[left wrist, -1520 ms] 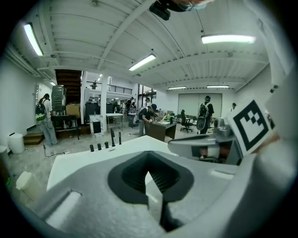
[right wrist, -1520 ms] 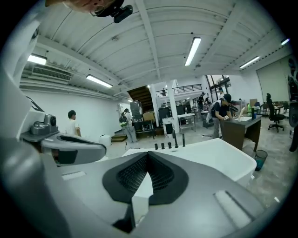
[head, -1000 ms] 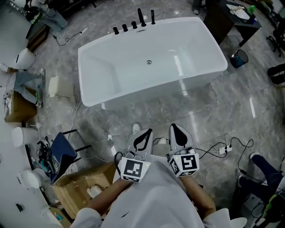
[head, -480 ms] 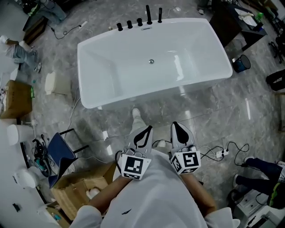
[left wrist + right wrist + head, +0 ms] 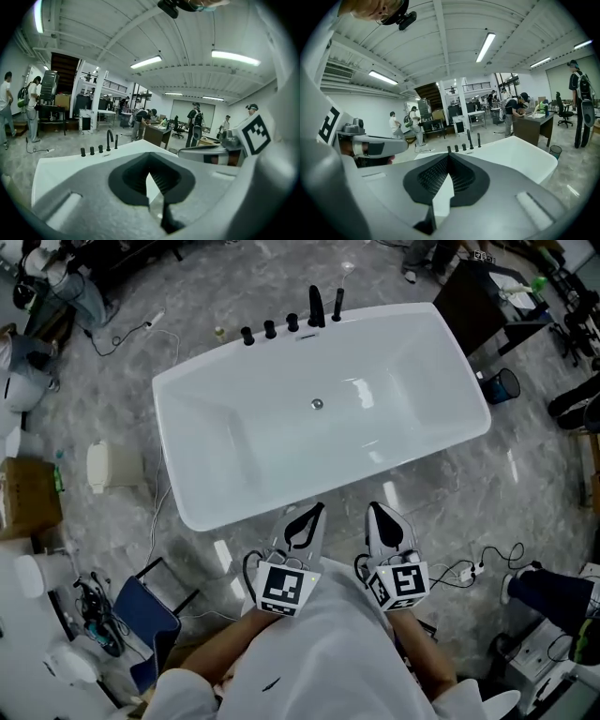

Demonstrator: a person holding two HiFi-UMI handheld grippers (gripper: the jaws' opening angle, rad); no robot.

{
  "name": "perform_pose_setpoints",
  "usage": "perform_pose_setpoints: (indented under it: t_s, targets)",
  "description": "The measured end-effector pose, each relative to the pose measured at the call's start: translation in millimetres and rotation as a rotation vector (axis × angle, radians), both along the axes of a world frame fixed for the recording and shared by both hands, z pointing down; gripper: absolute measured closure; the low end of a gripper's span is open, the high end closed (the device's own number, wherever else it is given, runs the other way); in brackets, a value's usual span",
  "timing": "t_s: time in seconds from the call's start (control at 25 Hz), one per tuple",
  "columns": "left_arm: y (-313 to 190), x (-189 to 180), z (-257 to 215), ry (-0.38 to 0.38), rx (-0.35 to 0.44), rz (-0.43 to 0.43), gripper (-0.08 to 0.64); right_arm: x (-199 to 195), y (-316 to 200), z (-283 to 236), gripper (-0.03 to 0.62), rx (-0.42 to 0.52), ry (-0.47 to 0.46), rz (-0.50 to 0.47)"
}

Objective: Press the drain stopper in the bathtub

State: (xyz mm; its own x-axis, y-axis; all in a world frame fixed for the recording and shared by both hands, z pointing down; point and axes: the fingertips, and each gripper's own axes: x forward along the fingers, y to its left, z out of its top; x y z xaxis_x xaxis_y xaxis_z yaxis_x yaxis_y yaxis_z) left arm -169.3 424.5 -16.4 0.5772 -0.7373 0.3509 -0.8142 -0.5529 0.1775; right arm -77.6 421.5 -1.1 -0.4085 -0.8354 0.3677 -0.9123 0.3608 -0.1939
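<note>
A white freestanding bathtub [image 5: 234, 512] fills the middle of the head view, seen from above. Its small round metal drain stopper [image 5: 317, 404] sits in the tub floor toward the far side. Black faucet fittings [image 5: 292, 321] line the far rim. My left gripper [image 5: 312, 512] and right gripper [image 5: 378, 512] are held side by side just short of the tub's near rim, both shut and empty. In the left gripper view the jaws [image 5: 149, 155] point over the tub [image 5: 70, 164] toward the faucets [image 5: 108, 139]. The right gripper view shows its jaws [image 5: 449, 156] the same way.
A cardboard box [image 5: 28, 491] and a white jug [image 5: 101, 466] lie at the left. A blue chair [image 5: 145, 617] stands at the lower left. Cables and a power strip [image 5: 466, 570] lie at the right. A dark desk [image 5: 478, 292] and bin [image 5: 503, 385] stand beyond the tub. Several people stand far off.
The person has stepped toward the tub: its near rim now lies just ahead of both grippers. The grippers stay shut, side by side.
</note>
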Motion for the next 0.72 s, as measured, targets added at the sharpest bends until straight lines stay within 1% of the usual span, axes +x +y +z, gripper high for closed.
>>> perform_pose_setpoints:
  t_s: [0.16,0.36,0.52,0.64,0.72]
  targets:
    - [-31,-2,6,-0.005,-0.017,0.046,0.561,-9,-28,-5,0.591,0.005,-0.018,0.031]
    - [-71,7,19,-0.002,-0.043,0.038,0.561,0,-68,9,0.591,-0.006,-0.017,0.017]
    - [-98,17,36,-0.027,-0.095,0.019,0.561,4,-103,15,0.591,-0.019,-0.032,-0.029]
    - [-127,37,51,-0.032,-0.14,-0.005,0.561,18,-135,25,0.591,-0.039,-0.05,-0.074]
    - [-149,54,67,-0.033,-0.182,-0.038,0.561,31,-158,36,0.591,-0.049,-0.055,-0.112]
